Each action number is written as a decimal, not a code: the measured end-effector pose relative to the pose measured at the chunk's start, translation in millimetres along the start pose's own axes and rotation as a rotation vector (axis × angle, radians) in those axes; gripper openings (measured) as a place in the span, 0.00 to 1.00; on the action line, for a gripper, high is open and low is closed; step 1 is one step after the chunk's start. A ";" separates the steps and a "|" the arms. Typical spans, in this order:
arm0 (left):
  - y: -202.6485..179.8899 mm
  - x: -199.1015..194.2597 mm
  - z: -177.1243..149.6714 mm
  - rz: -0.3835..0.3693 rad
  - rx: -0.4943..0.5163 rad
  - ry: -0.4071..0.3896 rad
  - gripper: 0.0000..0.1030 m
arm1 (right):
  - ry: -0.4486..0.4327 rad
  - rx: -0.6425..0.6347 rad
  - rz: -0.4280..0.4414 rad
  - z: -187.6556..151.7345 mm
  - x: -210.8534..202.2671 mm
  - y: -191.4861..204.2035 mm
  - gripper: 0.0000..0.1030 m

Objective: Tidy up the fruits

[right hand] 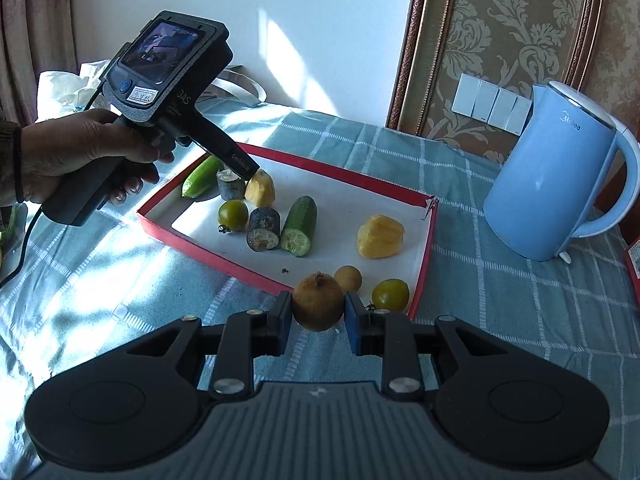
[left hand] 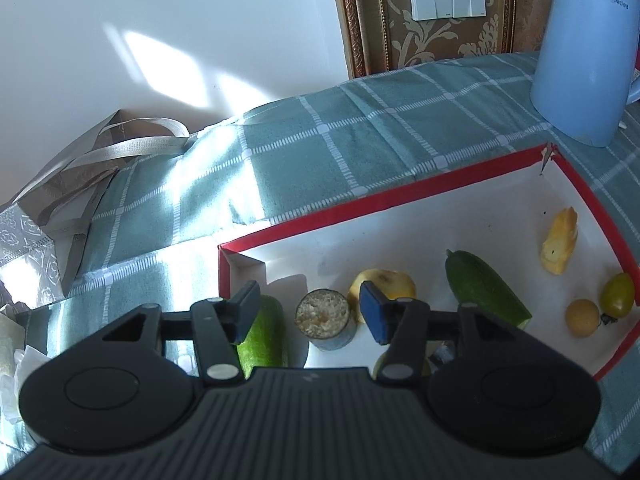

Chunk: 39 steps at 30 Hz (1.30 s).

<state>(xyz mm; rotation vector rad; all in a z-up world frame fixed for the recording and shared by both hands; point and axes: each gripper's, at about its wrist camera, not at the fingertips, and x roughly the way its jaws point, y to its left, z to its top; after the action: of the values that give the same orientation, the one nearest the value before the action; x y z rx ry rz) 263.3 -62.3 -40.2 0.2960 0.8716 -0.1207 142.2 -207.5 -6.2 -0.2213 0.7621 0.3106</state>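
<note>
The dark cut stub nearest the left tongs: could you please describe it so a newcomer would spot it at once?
Find the red-rimmed tray on the checked cloth. At its far end, beside a pale green cucumber half, stands the dark stub. Unlike its twin mid-tray, it sits directly under the left tongs.

A plain white wall (left hand: 168, 32) stands behind the table, with a slanted patch of sunlight on it. Beside it is a wall panel (right hand: 516, 40) of beige and gold leaf-patterned fabric in a carved wooden frame, carrying a row of white light switches (right hand: 493, 105). A brownish curtain (right hand: 36, 16) hangs at the far left. Sunlight falls across the teal checked tablecloth (left hand: 320, 148).
</note>
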 end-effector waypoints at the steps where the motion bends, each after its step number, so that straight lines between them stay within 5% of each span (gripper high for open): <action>1: 1.0 -3.2 -0.7 0.002 -0.003 -0.003 0.53 | -0.002 0.000 0.003 1.5 1.4 0.1 0.26; 3: 4.2 -15.1 -3.3 0.012 -0.018 -0.031 0.59 | -0.007 -0.003 0.008 5.6 5.4 -0.8 0.26; 6: 11.2 -42.4 -15.0 0.034 -0.076 -0.080 0.89 | -0.013 -0.005 0.006 12.6 15.4 -4.5 0.26; 19: 14.0 -111.3 -91.1 0.046 -0.165 -0.043 0.93 | 0.022 0.059 -0.013 45.6 96.5 -32.1 0.26; 29: 23.6 -129.9 -106.4 0.063 -0.186 -0.026 0.97 | 0.060 0.075 -0.025 45.4 130.6 -36.6 0.27; 33: 24.4 -134.1 -101.8 0.070 -0.187 -0.033 0.98 | 0.035 0.061 -0.035 47.6 125.4 -33.3 0.47; 36: 23.0 -137.5 -97.4 0.077 -0.190 -0.040 1.00 | -0.022 0.102 -0.030 52.2 101.3 -37.0 0.47; 39: 20.7 -143.6 -92.6 0.080 -0.192 -0.058 1.00 | -0.101 0.160 0.011 51.7 62.7 -40.8 0.59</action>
<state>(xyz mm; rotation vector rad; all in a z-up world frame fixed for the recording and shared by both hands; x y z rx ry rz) 108.0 -16.7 18.3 0.1470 0.8063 0.0281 232.5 -217.5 -10.6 -0.0503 0.6847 0.2676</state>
